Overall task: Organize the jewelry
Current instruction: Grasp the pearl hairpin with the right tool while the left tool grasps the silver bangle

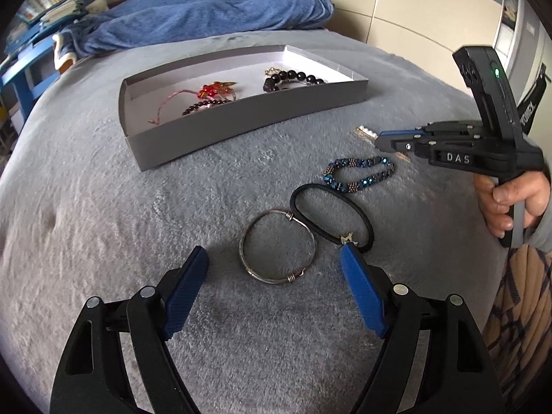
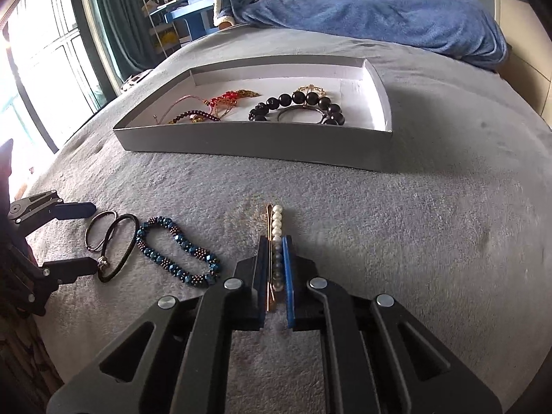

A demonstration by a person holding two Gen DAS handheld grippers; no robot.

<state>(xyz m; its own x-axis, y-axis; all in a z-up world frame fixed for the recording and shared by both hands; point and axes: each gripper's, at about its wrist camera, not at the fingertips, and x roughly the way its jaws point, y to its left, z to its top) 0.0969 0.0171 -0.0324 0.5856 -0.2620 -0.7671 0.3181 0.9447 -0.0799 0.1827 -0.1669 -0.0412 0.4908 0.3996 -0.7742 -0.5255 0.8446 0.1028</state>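
Both views differ: our right gripper (image 2: 275, 241) clamps the pearl pin (image 2: 276, 227), mostly hidden leftward; our left gripper (image 1: 276, 258) gapes, bangle (image 1: 278, 246) at twelve.

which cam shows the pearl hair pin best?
Right wrist. The pearl hair pin lies straight ahead, its near half between the pads of the shut right claw, its pearl row and gold wire clear. The left wrist view catches only its far pearl tip past the right claw's fingertips.
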